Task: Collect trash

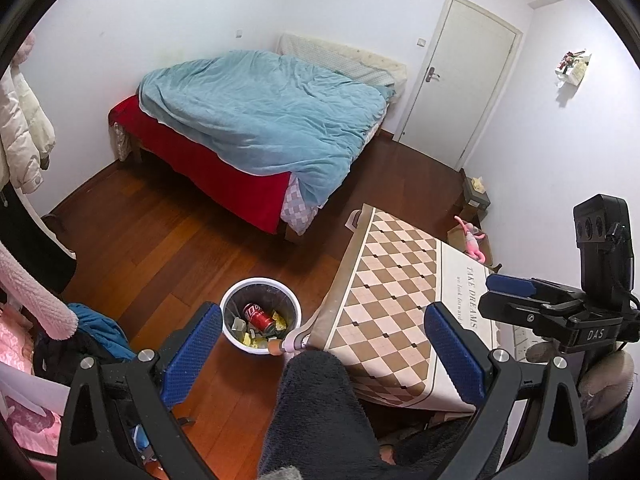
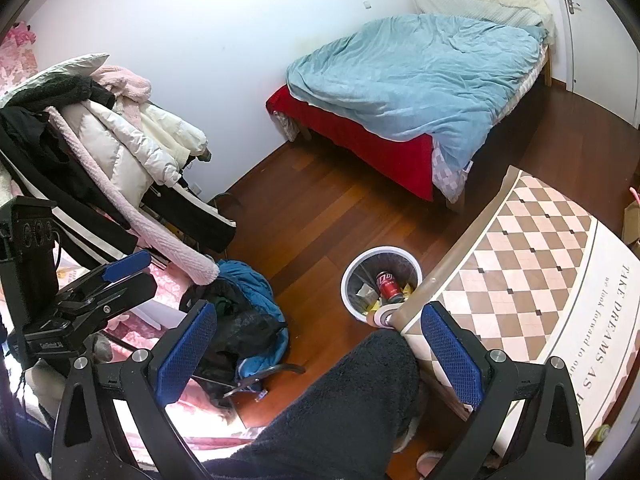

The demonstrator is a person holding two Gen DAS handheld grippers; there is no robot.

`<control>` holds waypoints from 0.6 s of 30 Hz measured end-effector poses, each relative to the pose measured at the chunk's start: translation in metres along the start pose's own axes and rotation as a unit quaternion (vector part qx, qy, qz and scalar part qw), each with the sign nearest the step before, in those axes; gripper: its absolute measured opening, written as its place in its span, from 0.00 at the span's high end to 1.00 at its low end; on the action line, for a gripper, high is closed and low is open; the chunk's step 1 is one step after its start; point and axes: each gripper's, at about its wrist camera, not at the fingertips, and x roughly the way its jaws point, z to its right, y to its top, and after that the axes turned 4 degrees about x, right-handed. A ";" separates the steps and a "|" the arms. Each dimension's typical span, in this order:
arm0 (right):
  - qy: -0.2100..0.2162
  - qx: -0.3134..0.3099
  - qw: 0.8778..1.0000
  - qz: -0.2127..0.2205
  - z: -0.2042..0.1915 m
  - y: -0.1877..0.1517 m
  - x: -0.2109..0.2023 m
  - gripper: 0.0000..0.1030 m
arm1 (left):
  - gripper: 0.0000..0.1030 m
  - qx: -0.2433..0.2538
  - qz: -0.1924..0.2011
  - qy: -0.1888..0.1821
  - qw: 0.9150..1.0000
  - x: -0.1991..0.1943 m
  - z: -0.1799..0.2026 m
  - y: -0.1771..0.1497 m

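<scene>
White bin (image 1: 261, 284) on wood floor, red can (image 1: 262, 317) inside — yellow scraps

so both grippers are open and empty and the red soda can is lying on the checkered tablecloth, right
Not quite. The red soda can lies inside the round white trash bin on the wooden floor, as the left wrist view shows. The left gripper and right gripper are indeed open and empty.
</scene>
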 end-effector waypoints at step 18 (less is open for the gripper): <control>0.003 -0.003 1.000 -0.005 -0.005 -0.004 -0.001 0.00 | 0.00 -0.003 0.007 -0.002 1.000 -0.002 -0.003 0.000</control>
